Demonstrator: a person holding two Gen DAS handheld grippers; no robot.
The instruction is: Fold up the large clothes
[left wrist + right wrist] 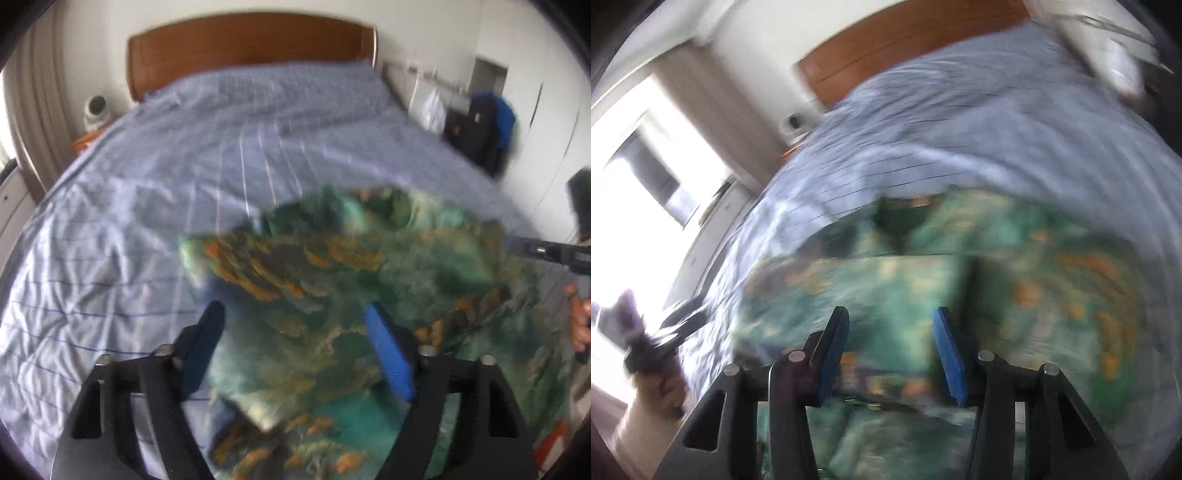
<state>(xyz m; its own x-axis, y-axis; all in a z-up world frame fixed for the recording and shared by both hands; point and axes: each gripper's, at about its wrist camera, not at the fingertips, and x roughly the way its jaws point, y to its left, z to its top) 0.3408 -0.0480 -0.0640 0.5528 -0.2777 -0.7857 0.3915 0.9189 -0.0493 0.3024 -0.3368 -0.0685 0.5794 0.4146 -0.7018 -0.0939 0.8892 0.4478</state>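
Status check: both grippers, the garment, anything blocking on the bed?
Left gripper open, right gripper open. Green patterned garment crumpled on the blue checked bedsheet, unfolded. Nothing in the way; frames blurred.

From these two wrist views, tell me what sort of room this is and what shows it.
Most likely a bedroom in a home. A wide bed with a pale blue checked cover fills both views, a wooden headboard stands at its far end, and curtains hang by a bright window.
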